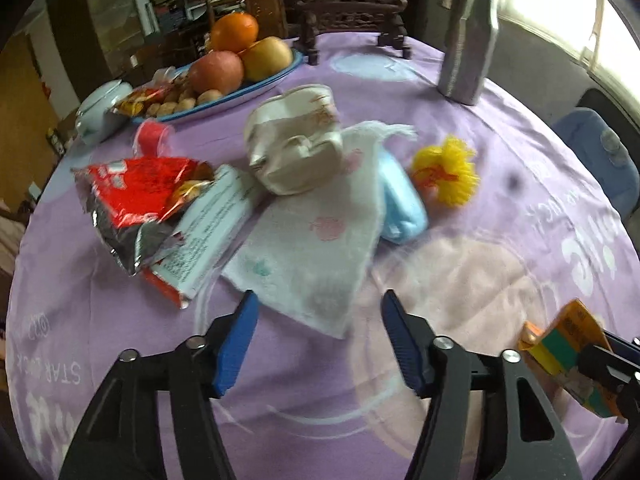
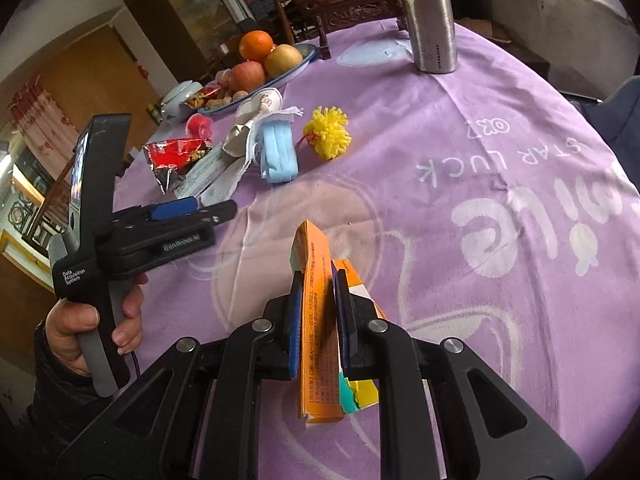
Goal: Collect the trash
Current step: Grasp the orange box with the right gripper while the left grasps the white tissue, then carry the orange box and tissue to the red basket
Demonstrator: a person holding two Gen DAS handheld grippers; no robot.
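Right gripper (image 2: 316, 312), lower centre, angled down, clamps flattened orange cardboard carton (image 2: 318, 320). Left gripper (image 1: 320, 340) held by hand (image 2: 94, 320), lower left; jaws apart, empty, above white paper napkin (image 1: 308, 248).

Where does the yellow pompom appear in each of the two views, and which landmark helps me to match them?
Left wrist view: the yellow pompom lies right of centre, in the upper half, beside the light blue face masks.
Right wrist view: the pompom lies near the centre, in the upper third, right of the same masks.
Shared landmark: the steel bottle stands beyond the pompom, toward the upper right in both views.
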